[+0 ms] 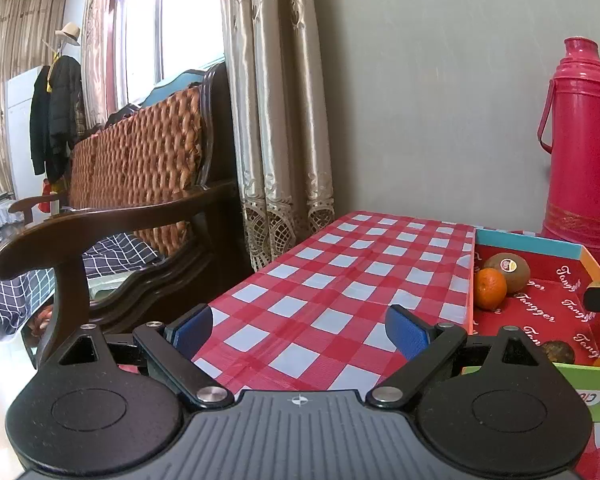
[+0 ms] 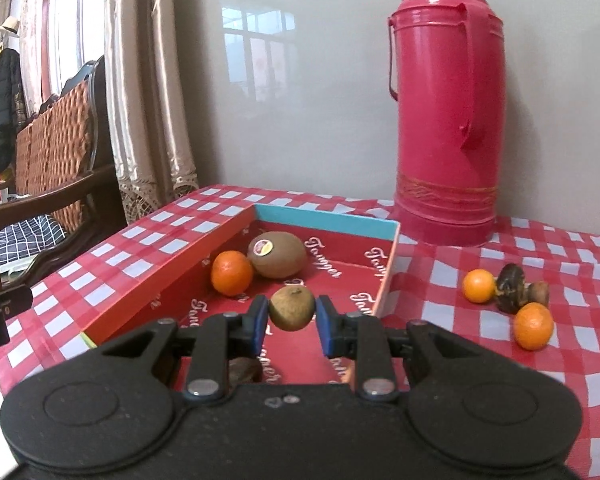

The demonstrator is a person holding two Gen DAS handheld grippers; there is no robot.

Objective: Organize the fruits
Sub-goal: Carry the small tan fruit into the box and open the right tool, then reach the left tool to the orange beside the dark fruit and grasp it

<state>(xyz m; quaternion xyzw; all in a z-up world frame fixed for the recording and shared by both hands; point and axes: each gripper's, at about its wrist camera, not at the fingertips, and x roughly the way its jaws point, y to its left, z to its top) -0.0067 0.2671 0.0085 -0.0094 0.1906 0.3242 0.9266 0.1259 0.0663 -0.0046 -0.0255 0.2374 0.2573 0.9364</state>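
My right gripper (image 2: 291, 322) is shut on a small round brown-green fruit (image 2: 292, 306) and holds it above the red box (image 2: 324, 220). Inside the box lie a kiwi (image 2: 277, 254) with a sticker, an orange (image 2: 232, 272) and a dark fruit (image 2: 244, 372) half hidden under the gripper. In the left wrist view the box (image 1: 524, 240) is at the right, with the kiwi (image 1: 507, 266) and orange (image 1: 490, 288) in its far corner. My left gripper (image 1: 300, 320) stands open over bare checked cloth, left of the box, with nothing between its fingers.
On the cloth right of the box lie two oranges (image 2: 478, 286) (image 2: 534, 326) and two dark brown fruits (image 2: 510, 288). A tall pink thermos (image 2: 446, 120) stands behind the box by the wall. A wooden chair with a woven back (image 1: 140, 160) stands left of the table.
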